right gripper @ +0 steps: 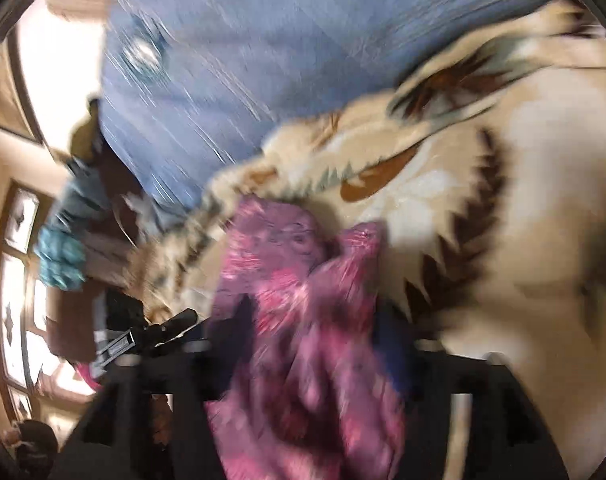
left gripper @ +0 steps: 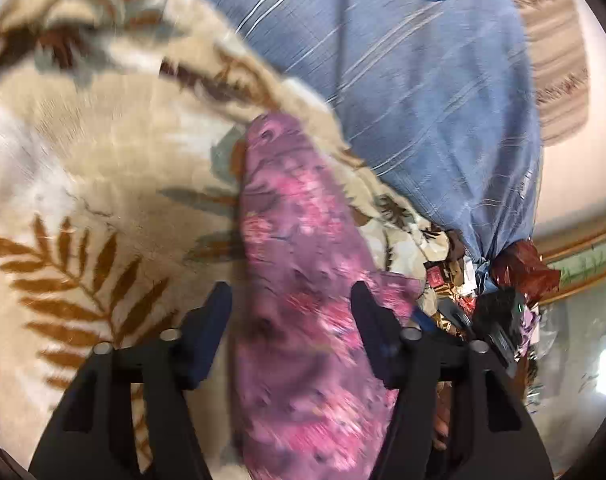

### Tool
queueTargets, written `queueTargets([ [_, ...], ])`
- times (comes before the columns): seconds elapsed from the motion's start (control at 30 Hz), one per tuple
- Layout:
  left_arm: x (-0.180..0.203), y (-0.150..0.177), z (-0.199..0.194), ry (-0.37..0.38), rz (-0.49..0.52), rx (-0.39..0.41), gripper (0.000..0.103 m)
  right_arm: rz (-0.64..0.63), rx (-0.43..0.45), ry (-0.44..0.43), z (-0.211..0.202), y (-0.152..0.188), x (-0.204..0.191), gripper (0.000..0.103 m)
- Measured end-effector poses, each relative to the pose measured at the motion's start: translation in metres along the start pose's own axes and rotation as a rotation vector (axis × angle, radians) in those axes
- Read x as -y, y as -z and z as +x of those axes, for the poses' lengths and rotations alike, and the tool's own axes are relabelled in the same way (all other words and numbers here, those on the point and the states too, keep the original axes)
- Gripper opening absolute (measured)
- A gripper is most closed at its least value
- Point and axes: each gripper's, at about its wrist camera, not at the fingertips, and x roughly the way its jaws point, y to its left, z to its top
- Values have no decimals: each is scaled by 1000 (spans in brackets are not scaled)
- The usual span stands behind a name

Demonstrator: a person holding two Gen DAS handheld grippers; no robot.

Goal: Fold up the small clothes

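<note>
A small purple and pink floral garment (left gripper: 299,280) lies in a long bunched strip on a beige leaf-print blanket (left gripper: 103,160). My left gripper (left gripper: 291,300) has its jaws wide apart, one on each side of the strip, not pinching it. In the right wrist view, which is blurred by motion, the same garment (right gripper: 303,320) is bunched between the jaws of my right gripper (right gripper: 315,320). The jaws stand apart, but whether they pinch the cloth is not clear.
A person in a blue striped garment (left gripper: 423,80) stands just beyond the blanket (right gripper: 503,200). A cluttered pile of small items (left gripper: 483,292) lies at the blanket's right end. A window (right gripper: 19,280) and a teal cloth (right gripper: 59,256) are at the left.
</note>
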Motion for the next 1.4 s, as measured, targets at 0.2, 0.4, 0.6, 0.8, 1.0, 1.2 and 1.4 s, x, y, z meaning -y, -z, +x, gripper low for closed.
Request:
queueTargets([
  [0.2, 18, 80, -28, -20, 139, -46, 65, -1, -18, 20, -50, 102, 0, 72],
  [0.4, 7, 132, -27, -87, 170, 79, 71, -21, -35, 123, -30, 158, 10, 39],
  [0.6, 13, 142, -32, -170, 237, 121, 71, -78, 26, 220, -33, 155, 5, 21],
  [0.8, 2, 154, -44, -139, 196, 139, 71, -84, 41, 161, -41, 163, 0, 54],
  [1.0, -4, 154, -27, -182, 203, 90, 80, -55, -15, 192, -15, 164, 11, 58],
  [1.2, -1, 161, -35, -200, 229, 136, 80, -97, 34, 209, -26, 165, 0, 59],
  [1.4, 16, 171, -36, -293, 331, 211, 80, -137, 35, 273, -23, 167, -7, 59],
])
